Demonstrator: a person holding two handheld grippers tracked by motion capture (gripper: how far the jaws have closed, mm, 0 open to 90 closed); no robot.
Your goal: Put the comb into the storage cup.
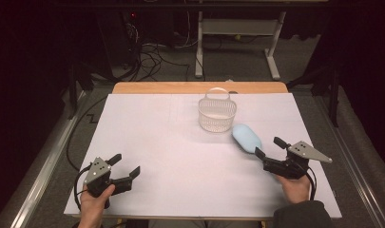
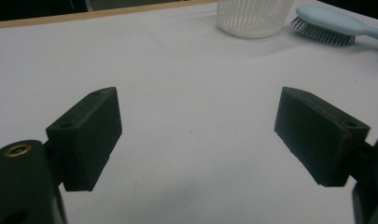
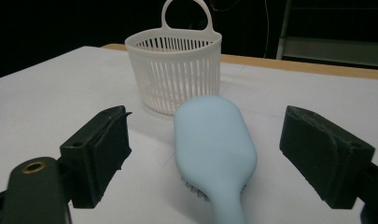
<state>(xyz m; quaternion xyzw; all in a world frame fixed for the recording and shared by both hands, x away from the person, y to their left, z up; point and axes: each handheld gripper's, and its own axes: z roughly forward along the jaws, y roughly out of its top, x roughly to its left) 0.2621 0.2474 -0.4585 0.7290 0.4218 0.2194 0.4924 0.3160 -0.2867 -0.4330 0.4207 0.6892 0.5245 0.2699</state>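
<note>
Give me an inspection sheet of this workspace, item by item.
Surface: white sheet over a wooden table.
Job's things: light blue hairbrush lying bristles down beside the white basket, which stands upright.
Clutter: nothing seen.
Grippers: left gripper open over bare sheet; right gripper open, jaws either side of the brush handle, not closed on it.
Cables: one trails from each gripper; tangle on the floor beyond.
Surroundings: dark room, white desk frame.

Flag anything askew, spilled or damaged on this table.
Nothing stands out. The white basket stands upright, and the blue hairbrush lies bristles-down beside it, between the open jaws of the right gripper. The left gripper is open over bare tabletop.
</note>
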